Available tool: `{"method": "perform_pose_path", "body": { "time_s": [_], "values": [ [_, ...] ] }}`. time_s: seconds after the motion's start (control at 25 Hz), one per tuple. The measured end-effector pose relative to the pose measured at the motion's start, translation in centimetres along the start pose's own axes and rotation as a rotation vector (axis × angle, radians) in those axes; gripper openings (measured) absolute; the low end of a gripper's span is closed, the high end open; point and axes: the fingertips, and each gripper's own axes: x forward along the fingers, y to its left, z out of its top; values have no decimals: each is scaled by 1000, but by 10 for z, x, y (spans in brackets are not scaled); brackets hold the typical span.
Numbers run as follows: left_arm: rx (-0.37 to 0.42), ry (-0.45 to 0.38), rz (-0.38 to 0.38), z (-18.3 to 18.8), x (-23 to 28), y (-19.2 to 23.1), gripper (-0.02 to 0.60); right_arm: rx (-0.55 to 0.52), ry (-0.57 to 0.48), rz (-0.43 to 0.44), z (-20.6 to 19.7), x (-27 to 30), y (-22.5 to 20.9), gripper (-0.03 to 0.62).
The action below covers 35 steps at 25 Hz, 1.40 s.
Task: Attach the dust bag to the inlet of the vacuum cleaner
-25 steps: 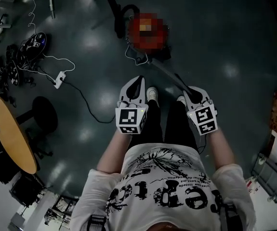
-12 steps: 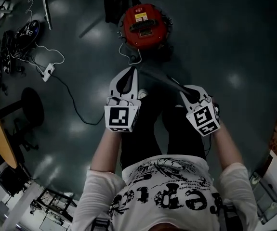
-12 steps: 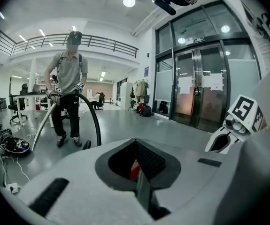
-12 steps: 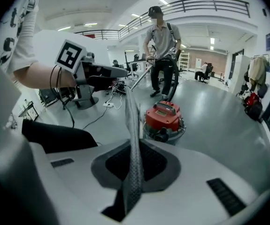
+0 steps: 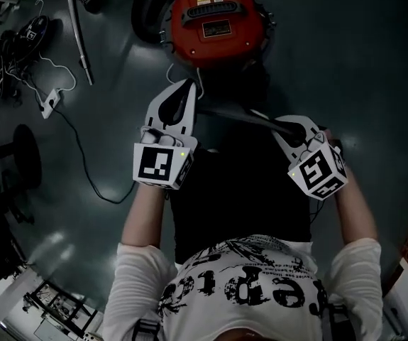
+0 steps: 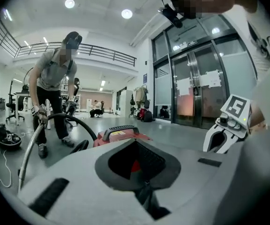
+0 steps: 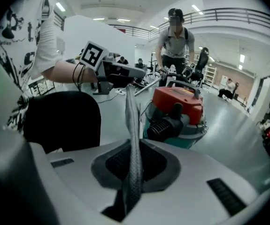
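Jaws of the right gripper (image 5: pixel 282 124) are seen closed on the thin edge of the grey dust bag (image 7: pixel 134 125); those of the left gripper (image 5: pixel 188 91) are pressed together on its other end. The bag is stretched between them above the lap (image 5: pixel 239 190), near the red vacuum cleaner (image 5: pixel 214 16) on the floor (image 5: pixel 345 62).

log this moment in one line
left gripper: shut on dust bag | right gripper: shut on dust bag | vacuum cleaner: floor ahead, bag unattached
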Motion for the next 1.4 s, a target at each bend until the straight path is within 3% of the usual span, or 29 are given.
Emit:
{"method": "perform_pose_path", "body": {
  "time_s": [0.12,0.28,0.6,0.88,1.04,1.28,1.4],
  "values": [
    [2,-10,66,-7,8,19,4,-81,-3,4,-12,19,-3,25],
    [142,13,98,-6,22,31,20,-120,-11,29,-8,23,-6,25],
    [426,110,18,5,102,59,150,-194,-12,144,6,25,-19,25],
    [516,226,-130,8,141,64,163,-198,11,230,4,26,-28,25],
    [602,316,-181,-9,145,67,163,-206,24,262,0,34,-34,25],
    [822,405,-226,-20,173,66,161,-246,26,255,0,39,-34,25],
    [822,439,-245,-21,177,63,137,-263,23,225,-2,41,-35,25]
  ]
}}
